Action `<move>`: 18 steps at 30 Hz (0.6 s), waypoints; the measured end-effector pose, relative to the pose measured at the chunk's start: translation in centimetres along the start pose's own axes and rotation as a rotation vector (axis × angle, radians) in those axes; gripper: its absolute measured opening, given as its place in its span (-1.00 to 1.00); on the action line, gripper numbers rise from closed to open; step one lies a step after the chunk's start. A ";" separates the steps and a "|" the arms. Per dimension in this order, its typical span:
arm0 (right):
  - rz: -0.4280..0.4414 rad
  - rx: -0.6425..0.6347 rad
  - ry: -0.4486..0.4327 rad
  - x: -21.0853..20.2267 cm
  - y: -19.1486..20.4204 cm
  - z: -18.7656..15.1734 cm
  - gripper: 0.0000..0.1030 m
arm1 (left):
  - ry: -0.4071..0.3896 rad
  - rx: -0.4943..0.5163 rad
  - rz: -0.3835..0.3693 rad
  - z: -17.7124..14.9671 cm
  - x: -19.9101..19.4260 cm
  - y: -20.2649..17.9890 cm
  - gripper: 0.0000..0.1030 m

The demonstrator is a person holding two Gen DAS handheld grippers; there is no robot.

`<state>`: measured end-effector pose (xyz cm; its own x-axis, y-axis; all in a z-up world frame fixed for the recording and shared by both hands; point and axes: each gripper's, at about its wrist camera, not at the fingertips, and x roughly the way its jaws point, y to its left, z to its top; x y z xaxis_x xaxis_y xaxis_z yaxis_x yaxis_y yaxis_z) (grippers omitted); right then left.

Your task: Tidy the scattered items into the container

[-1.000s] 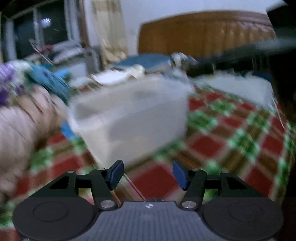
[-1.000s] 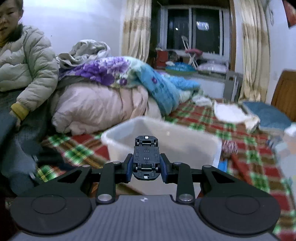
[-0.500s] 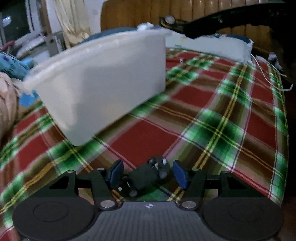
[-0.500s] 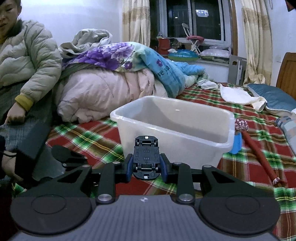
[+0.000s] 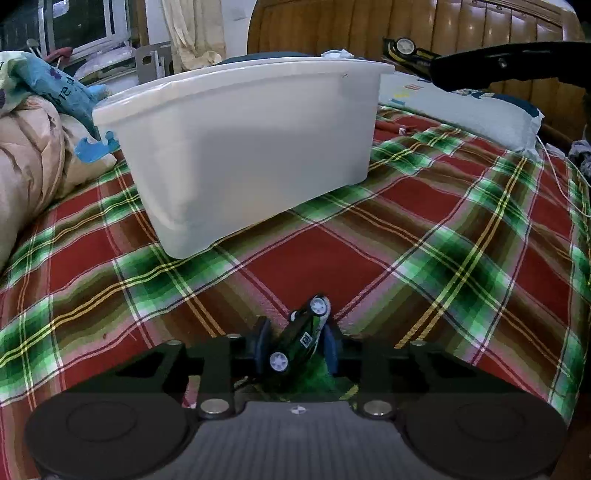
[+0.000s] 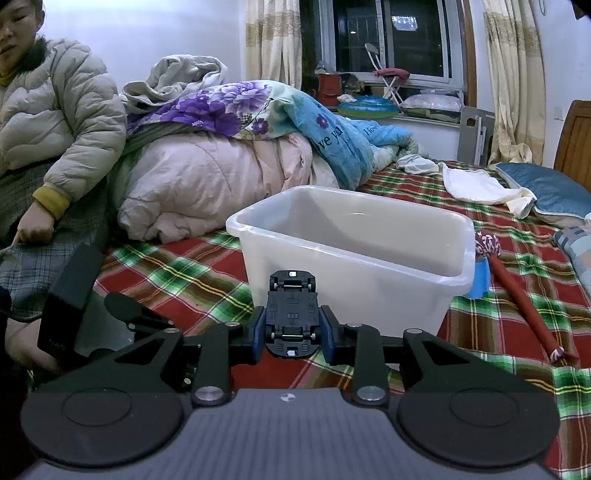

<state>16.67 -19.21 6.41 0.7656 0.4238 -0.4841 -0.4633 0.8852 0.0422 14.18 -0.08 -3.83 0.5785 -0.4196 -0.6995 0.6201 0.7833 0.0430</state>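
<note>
A translucent white plastic bin (image 5: 243,147) stands on the plaid bedspread; in the right wrist view (image 6: 354,258) its inside looks empty. My left gripper (image 5: 295,350) is shut on a dark green toy car (image 5: 301,338), tilted on its side, low over the bedspread in front of the bin. My right gripper (image 6: 291,328) is shut on a black toy car (image 6: 291,314), underside facing the camera, held in front of the bin's near wall. The left gripper's body shows at the left in the right wrist view (image 6: 74,295).
A red stick toy (image 6: 524,295) and a blue object (image 6: 480,280) lie to the right of the bin. Piled quilts (image 6: 221,177) lie behind it. A person in a puffy jacket (image 6: 48,122) sits at the left. A wooden headboard (image 5: 406,33) and pillow (image 5: 461,110) are beyond.
My left gripper has swung down to the bedspread and closed on the green toy car. My right gripper kept hold of the black car and came nearer the bin.
</note>
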 end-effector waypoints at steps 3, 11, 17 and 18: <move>-0.003 -0.005 -0.002 0.0 0.0 0.0 -0.36 | -0.001 -0.006 0.005 0.2 -0.4 -0.3 -0.48; -0.011 -0.012 -0.013 -0.4 0.3 0.2 -0.36 | -0.045 -0.059 0.053 1.2 -2.3 -0.4 -0.49; -0.012 -0.019 -0.018 -0.7 0.3 0.4 -0.35 | -0.002 -0.059 0.065 1.6 -2.3 -0.2 -0.46; -0.011 -0.019 -0.017 -0.7 0.3 0.4 -0.36 | 0.008 -0.053 0.067 1.3 -2.0 -0.4 -0.44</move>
<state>16.17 -19.16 7.11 0.7779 0.4176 -0.4695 -0.4633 0.8860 0.0206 13.43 -0.15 -1.56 0.6133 -0.3622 -0.7019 0.5513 0.8327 0.0520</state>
